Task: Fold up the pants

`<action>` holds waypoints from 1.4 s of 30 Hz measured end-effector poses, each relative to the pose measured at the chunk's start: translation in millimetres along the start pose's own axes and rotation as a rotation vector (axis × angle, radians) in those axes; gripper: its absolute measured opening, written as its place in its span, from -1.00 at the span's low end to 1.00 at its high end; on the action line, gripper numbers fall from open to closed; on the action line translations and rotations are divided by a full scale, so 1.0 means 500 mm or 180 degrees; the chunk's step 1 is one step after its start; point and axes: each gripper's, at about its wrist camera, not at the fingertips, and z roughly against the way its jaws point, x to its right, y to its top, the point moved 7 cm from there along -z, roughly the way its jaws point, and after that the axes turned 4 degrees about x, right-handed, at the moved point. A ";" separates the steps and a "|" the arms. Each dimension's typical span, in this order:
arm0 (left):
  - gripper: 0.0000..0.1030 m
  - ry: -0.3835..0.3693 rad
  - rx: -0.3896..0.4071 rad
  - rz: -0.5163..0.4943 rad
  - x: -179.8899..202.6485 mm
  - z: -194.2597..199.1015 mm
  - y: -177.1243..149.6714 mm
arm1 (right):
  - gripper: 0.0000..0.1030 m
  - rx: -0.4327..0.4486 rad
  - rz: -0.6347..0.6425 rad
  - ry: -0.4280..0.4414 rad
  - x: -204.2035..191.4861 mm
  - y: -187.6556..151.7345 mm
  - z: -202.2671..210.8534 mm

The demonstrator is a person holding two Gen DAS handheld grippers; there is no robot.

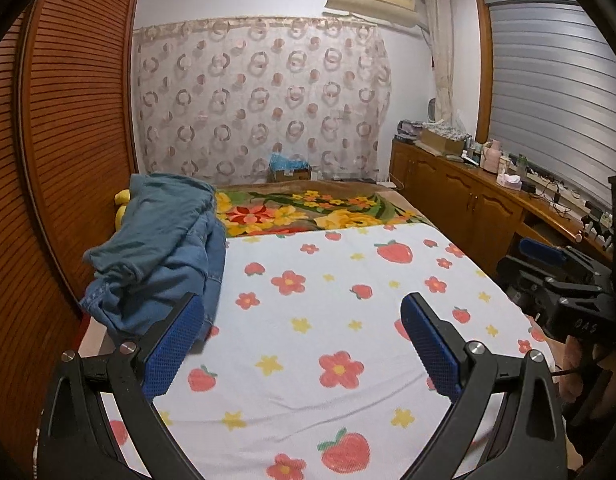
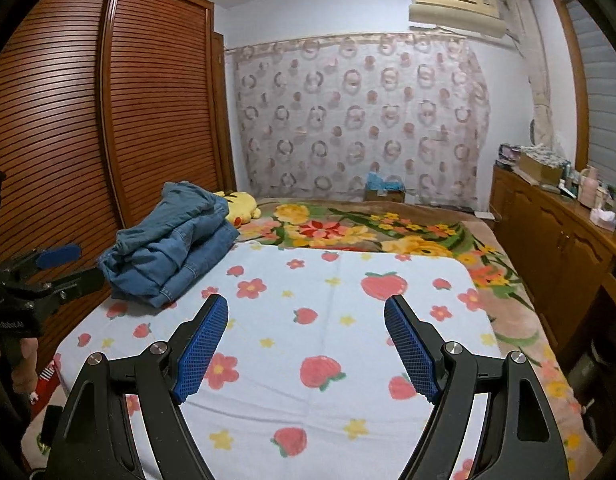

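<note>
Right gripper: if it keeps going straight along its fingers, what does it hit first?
Probably the strawberry-print sheet. The right gripper is open with nothing between its fingers and angles down at bare bed. The denim pile lies left of that line, so it likely misses it; depth is uncertain.

— What's that yellow toy [image 1: 122,202] behind the jeans pile [image 1: 164,240]?

— Can't say; the denim hides most of it from the left.

— And the clutter on the sideboard [image 2: 555,216]?

— Too small to name. The window blind [image 1: 555,88] runs off the edge, and the hand [image 2: 22,364] is barely showing.
</note>
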 end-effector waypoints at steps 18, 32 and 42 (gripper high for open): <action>0.92 -0.0006 0.0181 -0.0058 0.027 0.061 0.024 | 0.60 0.0242 -0.0109 -0.0145 -0.009 -0.021 0.081; 0.92 0.0002 0.0200 -0.0042 0.021 0.071 0.020 | 0.60 0.0246 -0.0075 -0.0162 -0.011 -0.033 0.079; 0.92 0.0002 0.0198 -0.0041 0.019 0.072 0.020 | 0.60 0.0250 -0.0062 -0.0161 -0.009 -0.034 0.081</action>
